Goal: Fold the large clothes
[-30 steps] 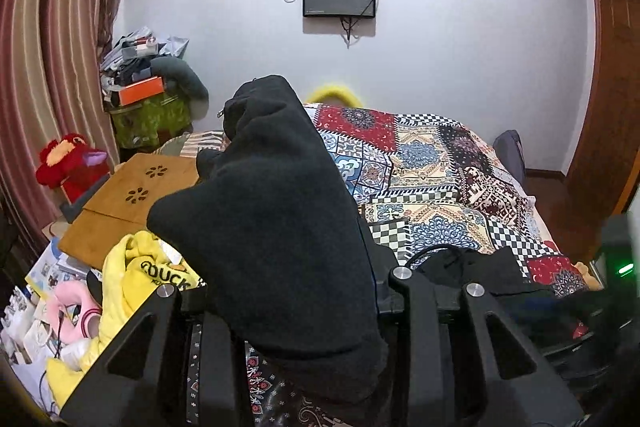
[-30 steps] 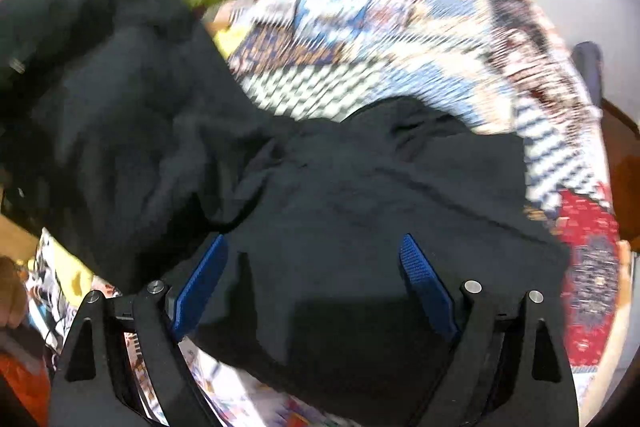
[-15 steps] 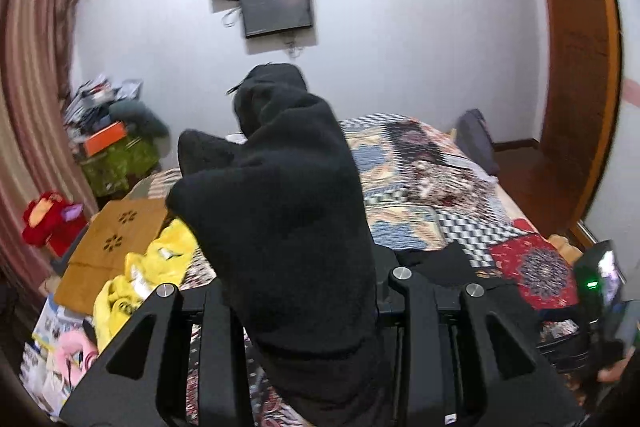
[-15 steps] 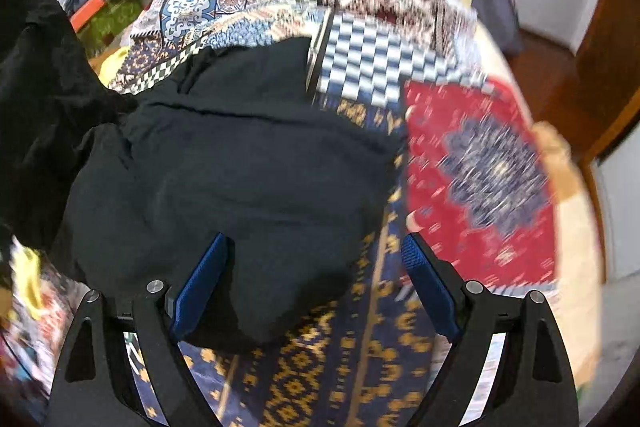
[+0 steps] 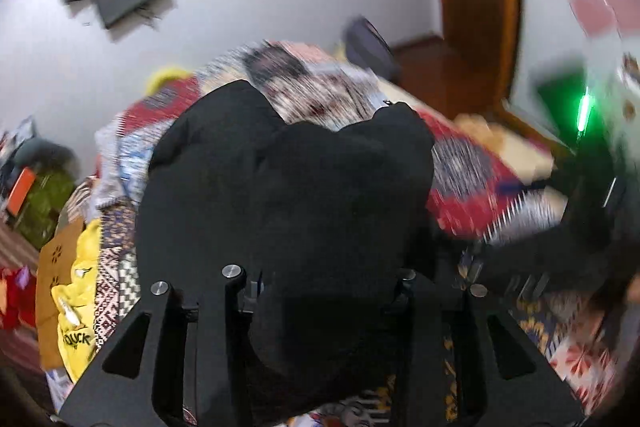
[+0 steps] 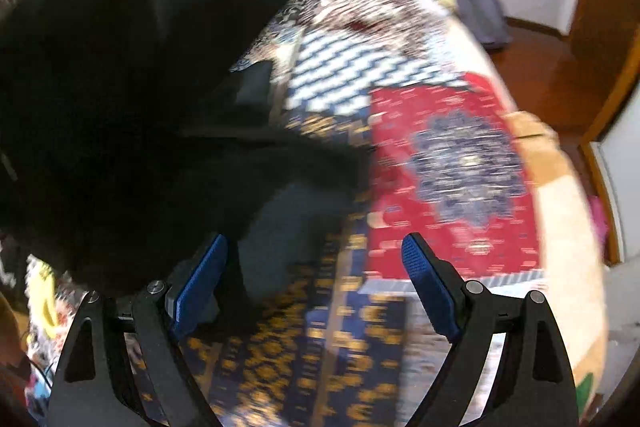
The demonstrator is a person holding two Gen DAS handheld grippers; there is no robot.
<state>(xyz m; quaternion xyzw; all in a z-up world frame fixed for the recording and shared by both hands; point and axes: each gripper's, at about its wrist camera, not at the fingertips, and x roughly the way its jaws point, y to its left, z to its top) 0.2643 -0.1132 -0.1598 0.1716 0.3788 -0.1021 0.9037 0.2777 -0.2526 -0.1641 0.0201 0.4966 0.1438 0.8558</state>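
Garment [image 5: 288, 195], black, is bunched between the closed fingers of the left gripper [image 5: 324, 291] and rises away from it over the bed [image 5: 464, 179]. The right gripper [image 6: 316, 267] is spread wide with nothing held; the cloth hangs by its left pad [image 6: 200, 279]. A yellow top [image 5: 80, 311] lies at the bed's left edge. The bed's right side lies bare.

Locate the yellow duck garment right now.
Left wrist view, lower left: the yellow garment lies at the bedspread's left edge, beside a brown board, left of the black garment.
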